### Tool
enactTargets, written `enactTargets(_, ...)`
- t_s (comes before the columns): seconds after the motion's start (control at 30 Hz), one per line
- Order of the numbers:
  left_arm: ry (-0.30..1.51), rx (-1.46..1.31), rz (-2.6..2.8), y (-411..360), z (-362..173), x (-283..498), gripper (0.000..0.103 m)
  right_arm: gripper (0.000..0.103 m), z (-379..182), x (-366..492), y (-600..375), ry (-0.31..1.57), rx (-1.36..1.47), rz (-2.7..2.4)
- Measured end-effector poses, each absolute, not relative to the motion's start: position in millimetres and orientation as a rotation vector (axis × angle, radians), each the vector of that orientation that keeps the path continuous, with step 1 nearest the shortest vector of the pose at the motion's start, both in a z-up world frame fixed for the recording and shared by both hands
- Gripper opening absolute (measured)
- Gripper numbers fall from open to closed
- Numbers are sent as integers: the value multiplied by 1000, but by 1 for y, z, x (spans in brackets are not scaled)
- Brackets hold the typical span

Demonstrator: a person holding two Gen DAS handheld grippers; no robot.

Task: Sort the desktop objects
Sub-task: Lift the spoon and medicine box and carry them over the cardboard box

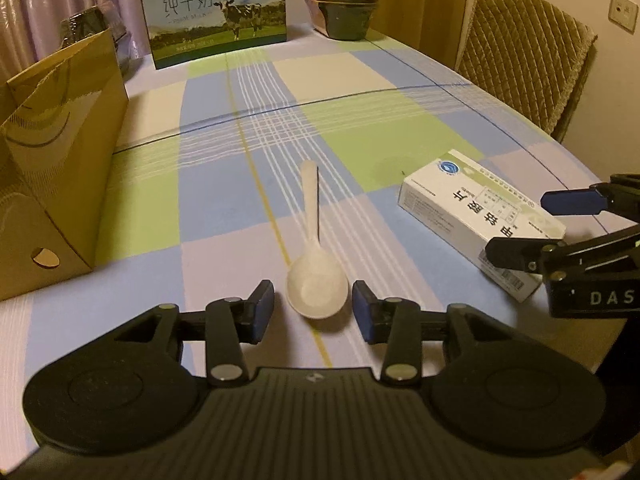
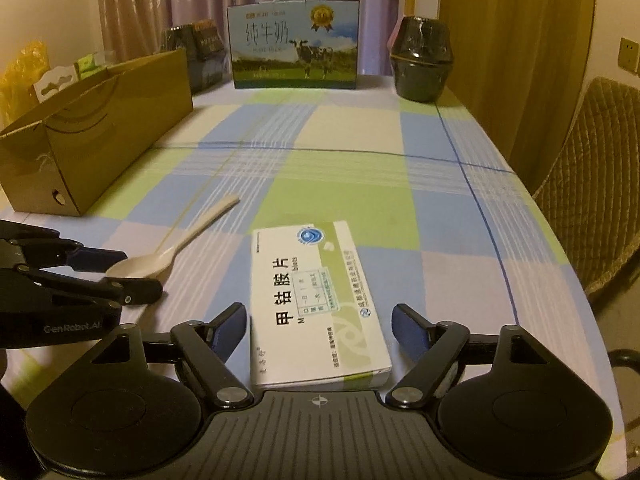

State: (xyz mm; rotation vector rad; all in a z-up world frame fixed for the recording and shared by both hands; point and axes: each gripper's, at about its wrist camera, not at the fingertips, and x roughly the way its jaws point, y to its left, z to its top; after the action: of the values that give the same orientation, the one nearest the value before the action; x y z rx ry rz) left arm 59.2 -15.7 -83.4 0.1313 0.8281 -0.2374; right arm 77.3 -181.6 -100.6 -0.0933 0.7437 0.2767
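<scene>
On my desk I count one white plastic spoon, one white medicine box and one open brown cardboard box. At the far edge: one milk carton, two dark wrapped tubs. One quilted chair beside it, and my two hand-held grippers.

Left gripper, lower centre of its view, fingers spread apart. Right gripper, lower centre of its view, fingers likewise spread wide.

spoon left of medicine box
</scene>
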Motion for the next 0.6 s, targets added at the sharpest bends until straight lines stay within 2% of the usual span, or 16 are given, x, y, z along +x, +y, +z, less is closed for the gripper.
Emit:
enactTargets(0.5, 725, 144, -246, -15, -92, 56, 38, 83, -110, 81, -188, 734, -74, 285)
enactTargets(0.6, 710, 147, -246, -14, -93, 54, 33, 83, -112, 81, -188, 725, -79, 290)
